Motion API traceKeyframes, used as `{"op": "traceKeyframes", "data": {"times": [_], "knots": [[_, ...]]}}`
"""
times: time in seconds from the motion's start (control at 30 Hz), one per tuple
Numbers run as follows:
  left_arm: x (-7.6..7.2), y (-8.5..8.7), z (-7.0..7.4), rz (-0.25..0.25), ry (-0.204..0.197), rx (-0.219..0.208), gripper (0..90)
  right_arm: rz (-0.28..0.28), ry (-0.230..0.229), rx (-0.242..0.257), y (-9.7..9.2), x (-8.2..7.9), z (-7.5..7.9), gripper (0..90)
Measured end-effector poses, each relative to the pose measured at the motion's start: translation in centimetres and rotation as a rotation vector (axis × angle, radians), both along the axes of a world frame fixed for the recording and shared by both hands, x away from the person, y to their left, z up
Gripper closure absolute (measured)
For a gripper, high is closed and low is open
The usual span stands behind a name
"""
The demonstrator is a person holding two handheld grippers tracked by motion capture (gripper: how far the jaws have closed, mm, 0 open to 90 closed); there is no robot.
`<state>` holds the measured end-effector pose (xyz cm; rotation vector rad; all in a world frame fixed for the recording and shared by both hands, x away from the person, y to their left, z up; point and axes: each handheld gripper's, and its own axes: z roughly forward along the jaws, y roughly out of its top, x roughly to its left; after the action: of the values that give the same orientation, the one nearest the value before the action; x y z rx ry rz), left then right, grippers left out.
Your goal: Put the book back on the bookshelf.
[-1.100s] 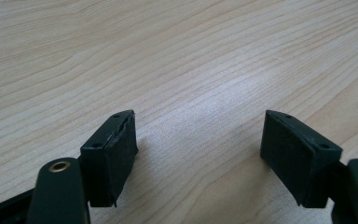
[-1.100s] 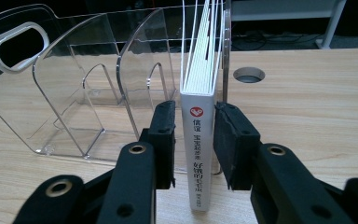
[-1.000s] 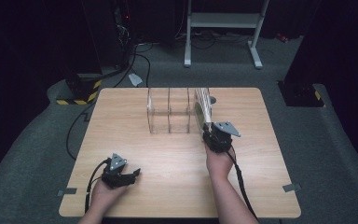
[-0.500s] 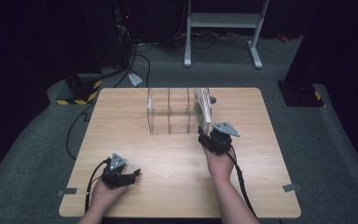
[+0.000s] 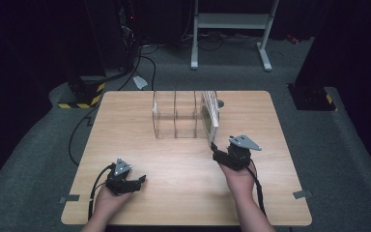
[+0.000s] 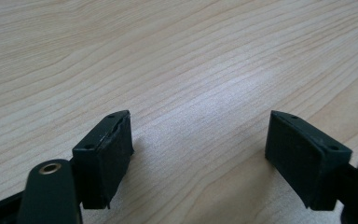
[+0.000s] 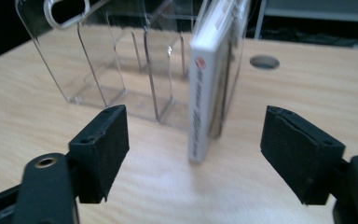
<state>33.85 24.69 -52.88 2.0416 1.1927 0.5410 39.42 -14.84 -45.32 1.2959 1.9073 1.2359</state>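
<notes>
A clear plastic rack with upright dividers stands at the table's far middle. A white flat case stands upright at the rack's right end. My right gripper sits just in front of the case, apart from it. In the right gripper view the case and rack lie beyond my right gripper. Its jaws have just been opening, stand wide and hold nothing. My left gripper rests low at the front left. The left gripper has just opened slightly further, over bare wood.
The wooden table has a round cable hole behind the rack. A white-legged stand and dark equipment sit on the floor beyond the far edge. Cables trail off the table's left side.
My right gripper let go of the white case, its jaws spread, and it drew back toward the person and slightly right. The case stays upright in the rack. The left hand kept still.
</notes>
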Motion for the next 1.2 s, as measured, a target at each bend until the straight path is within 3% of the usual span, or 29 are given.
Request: {"op": "traceKeyframes", "data": {"times": [0.27,0.47,0.63,0.73,0.9,1.03,1.2], "knots": [[0.0,0.0,0.0,0.006,0.004,0.001,20.2,-0.008,0.059,-0.070,-3.8,-2.0,-2.5,17.8],[0.0,0.0,0.0,0.007,0.004,0.003,20.0,-0.043,0.168,-0.168,-7.1,-2.5,-5.1,13.5],[0.0,0.0,0.0,0.007,0.004,0.003,19.9,-0.085,0.235,-0.214,-9.0,-2.9,-6.7,13.0],[0.0,0.0,0.0,0.007,0.006,0.004,20.0,-0.092,0.266,-0.200,-9.6,-3.0,-7.1,12.3],[0.0,0.0,0.0,0.009,0.004,0.004,20.0,-0.098,0.275,-0.194,-9.4,-2.7,-7.1,9.7],[-0.1,0.0,0.0,0.012,0.003,0.002,20.0,-0.172,0.282,-0.186,-8.6,-2.6,-7.2,9.2],[0.0,0.0,0.0,0.012,0.003,0.002,19.9,-0.170,0.280,-0.190,-8.5,-2.5,-7.2,9.2]]}}
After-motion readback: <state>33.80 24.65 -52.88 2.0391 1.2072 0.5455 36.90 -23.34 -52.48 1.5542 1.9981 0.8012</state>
